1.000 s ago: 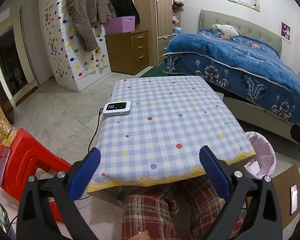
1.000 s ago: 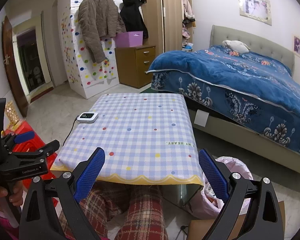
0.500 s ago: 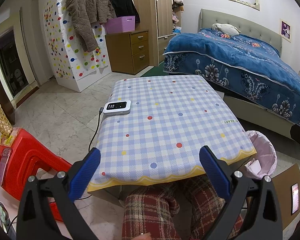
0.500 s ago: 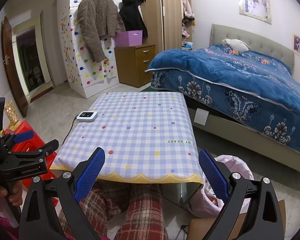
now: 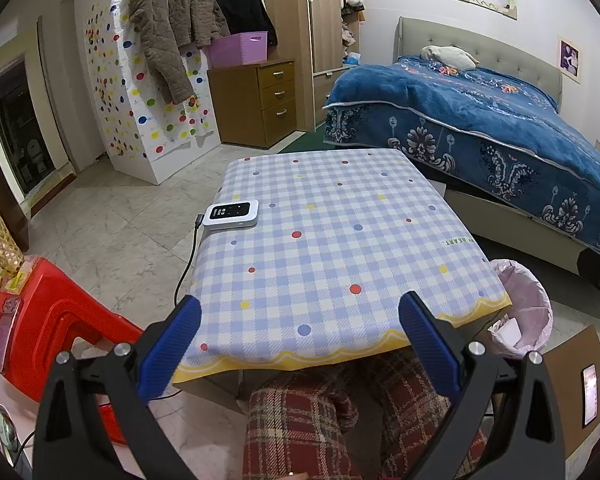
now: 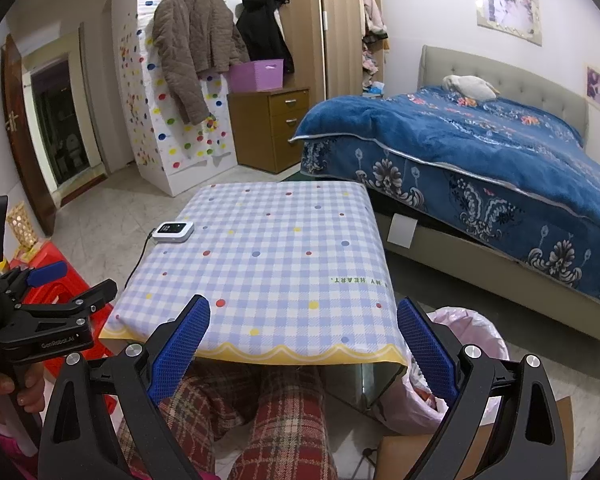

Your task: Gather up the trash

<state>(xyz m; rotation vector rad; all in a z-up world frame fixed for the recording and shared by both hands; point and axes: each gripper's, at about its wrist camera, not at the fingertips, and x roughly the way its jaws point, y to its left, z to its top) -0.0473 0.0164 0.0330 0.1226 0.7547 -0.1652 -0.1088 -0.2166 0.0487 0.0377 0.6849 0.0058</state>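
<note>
A bin with a pink liner point(image 5: 528, 312) stands on the floor at the table's near right corner, with white paper scraps point(image 5: 508, 330) inside; it also shows in the right wrist view point(image 6: 468, 328). My left gripper point(image 5: 300, 326) is open and empty, held above the near edge of the checked tablecloth point(image 5: 332, 240). My right gripper point(image 6: 302, 326) is open and empty at the same near edge. The left gripper also shows at the left of the right wrist view point(image 6: 48, 300). No loose trash shows on the table.
A small white device point(image 5: 231, 215) with a cable lies on the table's left edge. A red plastic stool point(image 5: 52, 320) stands at the left. A bed with a blue blanket point(image 5: 480, 120) is at the right, a cardboard box point(image 5: 572, 384) near right. Plaid-trousered legs point(image 5: 320, 420) are under the table.
</note>
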